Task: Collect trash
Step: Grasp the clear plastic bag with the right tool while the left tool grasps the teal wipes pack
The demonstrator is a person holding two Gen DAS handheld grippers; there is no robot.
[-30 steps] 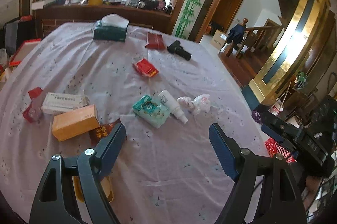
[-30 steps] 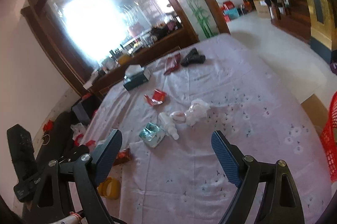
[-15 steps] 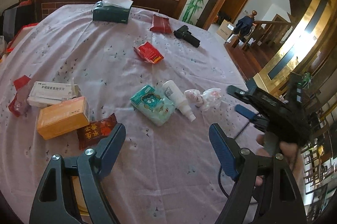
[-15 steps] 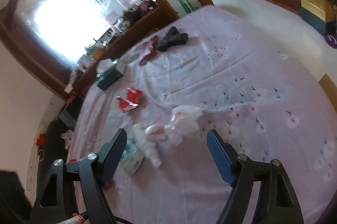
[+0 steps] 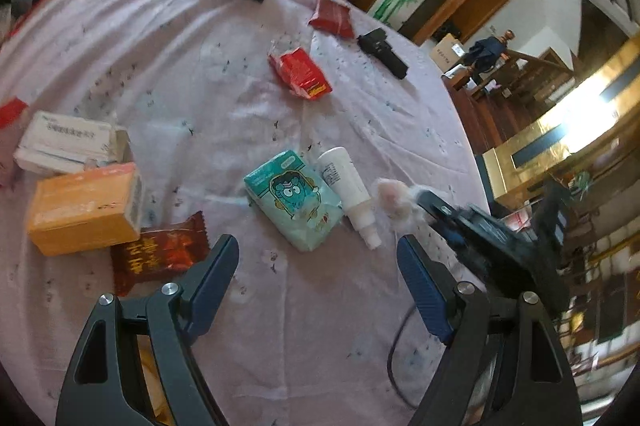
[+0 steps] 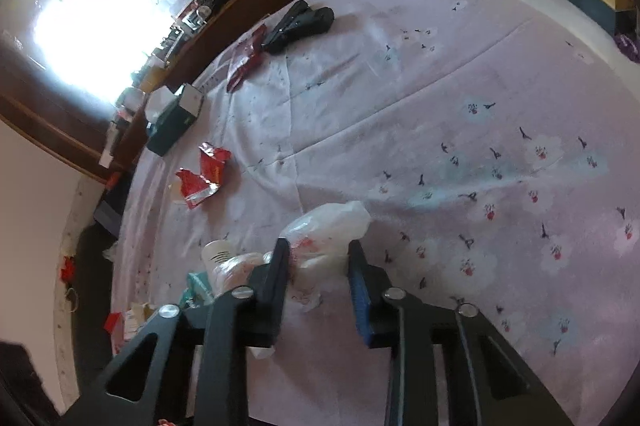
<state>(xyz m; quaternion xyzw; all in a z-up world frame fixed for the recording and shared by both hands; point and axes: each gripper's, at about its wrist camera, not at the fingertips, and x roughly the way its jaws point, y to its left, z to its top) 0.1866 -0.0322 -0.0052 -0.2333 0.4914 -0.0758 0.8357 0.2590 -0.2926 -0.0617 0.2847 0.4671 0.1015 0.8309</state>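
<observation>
Right wrist view: the right gripper (image 6: 318, 258) is closing its jaws around a crumpled clear plastic bag with red print (image 6: 328, 226), which sits between the two blue-padded fingers (image 6: 357, 282) on the lilac flowered tablecloth (image 6: 480, 105); the pads look to be just meeting the plastic, though a firm pinch cannot be made out. Just to the bag's left stands the end of a white plastic squeeze bottle (image 6: 218, 252). Further out lie a torn red foil wrapper (image 6: 204, 177), a dark green tissue box (image 6: 172, 123), a dark red pouch (image 6: 244, 61) and a black handheld device (image 6: 300, 21).

From the left wrist view, the left gripper (image 5: 318, 274) hangs with its jaws spread wide and nothing between them, above bare cloth. Just past its tips lie a teal pack of wipes with a cartoon face (image 5: 296, 201) and the bottle touching its right side. To the left sit a brown snack wrapper with gold lettering (image 5: 156, 258), an orange cardboard box (image 5: 84, 209) and a white carton (image 5: 68, 141).
</observation>
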